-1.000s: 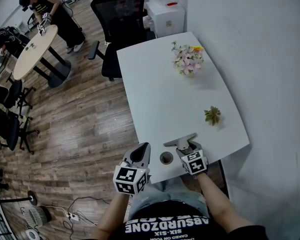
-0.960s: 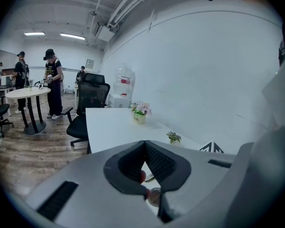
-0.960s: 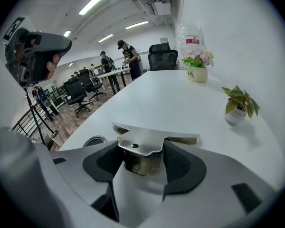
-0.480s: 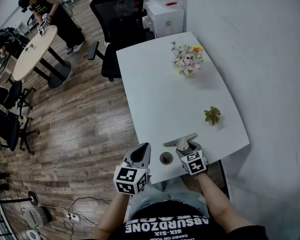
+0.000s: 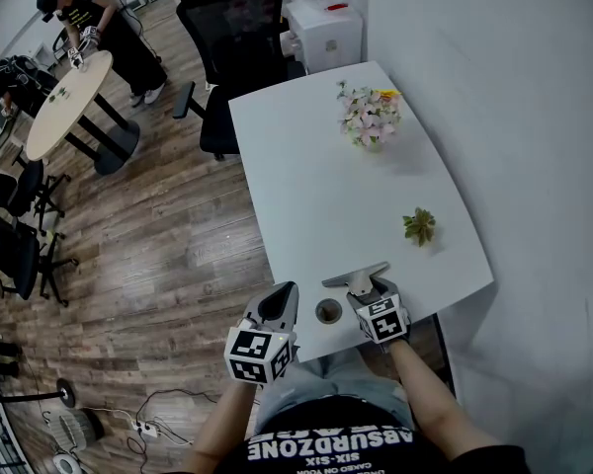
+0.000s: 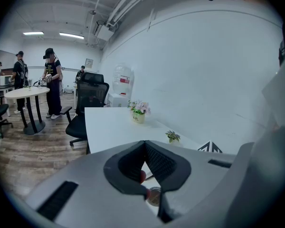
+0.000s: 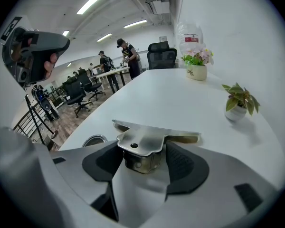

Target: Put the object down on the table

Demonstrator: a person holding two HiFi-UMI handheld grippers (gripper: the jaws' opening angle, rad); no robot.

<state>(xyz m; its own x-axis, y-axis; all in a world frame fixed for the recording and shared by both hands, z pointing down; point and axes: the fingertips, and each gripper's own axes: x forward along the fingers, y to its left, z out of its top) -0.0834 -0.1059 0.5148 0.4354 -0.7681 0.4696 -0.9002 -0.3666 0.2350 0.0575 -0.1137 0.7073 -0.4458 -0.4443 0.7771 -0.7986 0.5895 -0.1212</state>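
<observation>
A flat, T-shaped metal piece (image 5: 356, 276) (image 7: 152, 133) is held low over the near end of the white table (image 5: 316, 186), with my right gripper (image 5: 366, 292) (image 7: 143, 159) shut on its stem. Its wide blade points away from me, and I cannot tell whether it touches the tabletop. My left gripper (image 5: 283, 294) (image 6: 145, 144) hangs just off the table's left front corner, above the wooden floor. Its jaws meet at the tips and hold nothing.
A round cable hole (image 5: 328, 312) (image 7: 94, 140) lies between the two grippers. A small green plant (image 5: 420, 227) (image 7: 238, 101) and a flower pot (image 5: 371, 117) stand farther along the table. A black office chair (image 5: 232, 38) is at the far end, and people stand by a round table (image 5: 64, 97).
</observation>
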